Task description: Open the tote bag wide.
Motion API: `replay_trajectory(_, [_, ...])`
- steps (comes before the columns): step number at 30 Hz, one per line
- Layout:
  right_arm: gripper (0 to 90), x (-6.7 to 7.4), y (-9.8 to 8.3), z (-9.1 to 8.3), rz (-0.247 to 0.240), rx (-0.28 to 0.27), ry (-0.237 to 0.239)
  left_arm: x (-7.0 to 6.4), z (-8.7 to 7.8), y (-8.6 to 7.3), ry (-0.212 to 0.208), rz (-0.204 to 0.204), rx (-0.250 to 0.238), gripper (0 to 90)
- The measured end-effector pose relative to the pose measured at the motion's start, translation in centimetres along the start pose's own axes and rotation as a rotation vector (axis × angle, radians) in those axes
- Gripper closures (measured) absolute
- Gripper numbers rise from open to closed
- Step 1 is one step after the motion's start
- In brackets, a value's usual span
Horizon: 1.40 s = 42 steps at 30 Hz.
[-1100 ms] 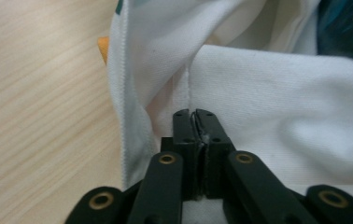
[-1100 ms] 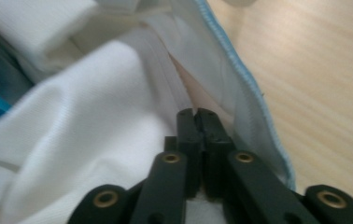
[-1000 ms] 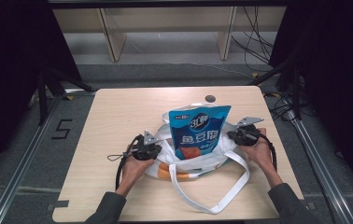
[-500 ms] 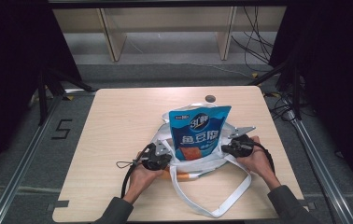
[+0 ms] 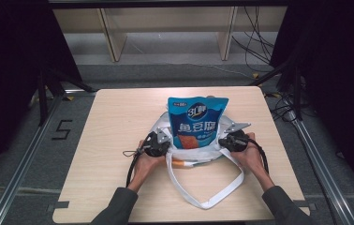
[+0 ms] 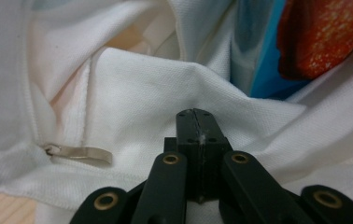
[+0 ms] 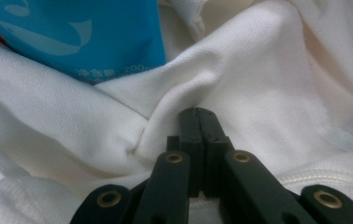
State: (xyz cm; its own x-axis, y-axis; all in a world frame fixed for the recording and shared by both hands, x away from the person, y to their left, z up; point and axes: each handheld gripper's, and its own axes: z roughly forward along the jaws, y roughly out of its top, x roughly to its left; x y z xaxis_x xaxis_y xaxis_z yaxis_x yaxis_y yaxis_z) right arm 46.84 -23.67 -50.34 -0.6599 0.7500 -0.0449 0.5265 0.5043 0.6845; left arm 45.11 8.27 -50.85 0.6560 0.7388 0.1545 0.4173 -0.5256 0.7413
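**Snack pouch standing in a white tote, both claws pinched on the cloth**

Pale wood tabletop (image 5: pixel 119 122) is seen from above, with grey floor around it, a "5" marked on the floor (image 5: pixel 62 130) at the left, and cables trailing past light wooden shelving at the back.

A white cloth bag (image 5: pixel 205 157) is laid near the front middle of the table, its long handle loop spread toward the person. A blue snack pouch (image 5: pixel 196 123) is stood upright in the bag's mouth. Big white Chinese characters are printed across it, with an orange product picture underneath; small print with "200" can be made out in the right gripper view, the rest is too blurry to be read.

The left gripper (image 5: pixel 158 143) is held against the bag's left edge, and its jaws are clamped together on a fold of the white fabric. A small metal tab (image 6: pixel 79 154) is seen on the cloth just beside it.

The right gripper (image 5: pixel 231 140) is pressed to the bag's right edge, jaws likewise closed on a fabric ridge.
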Motion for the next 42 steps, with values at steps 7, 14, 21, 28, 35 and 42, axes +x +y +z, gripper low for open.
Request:
replay_trajectory(7, [90.0,-0.6,0.6,0.6,-0.006,-0.013,-0.017,0.7,0.7,0.4,0.009,0.006,-0.008,89.0])
replay_trajectory(14, [90.0,-0.8,0.6,0.8,0.006,-0.021,-0.010,1.1,0.9,0.4,0.004,-0.010,-0.017,88.6])
replay_trajectory(21, [90.0,-1.2,1.1,1.1,-0.010,-0.008,-0.018,1.9,1.5,0.7,0.008,-0.010,-0.031,86.5])
replay_trajectory(28, [88.3,-1.2,1.2,1.0,0.012,-0.007,-0.015,2.3,1.5,0.6,0.027,-0.028,-0.050,81.2])
replay_trajectory(35, [76.5,-1.9,1.7,-1.5,0.066,-0.071,0.001,1.9,-0.3,0.6,0.032,-0.052,-0.067,73.6])
replay_trajectory(42, [68.3,-2.2,2.0,-4.7,0.123,-0.184,0.020,2.1,-3.6,0.6,-0.017,-0.068,-0.127,64.2])
